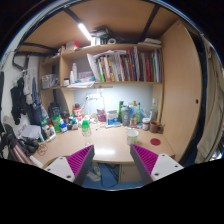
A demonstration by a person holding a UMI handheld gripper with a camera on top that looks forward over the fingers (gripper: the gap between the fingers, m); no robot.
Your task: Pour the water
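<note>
My gripper (112,164) is open and empty, held high and well back from a light wooden desk (105,143). Its two fingers with magenta pads (80,160) frame the desk's front edge and the floor below it. Several bottles stand along the back of the desk, among them a green-capped bottle (85,127) at the left and a clear bottle (137,113) at the right. A white cup (133,133) stands on the desk ahead of the right finger. Nothing is between the fingers.
A shelf of books (125,66) hangs above the desk, lit by a strip lamp. Clutter and hanging things fill the left wall (25,110). A wooden wardrobe panel (180,85) stands at the right. Cables and a blue floor show under the desk (105,175).
</note>
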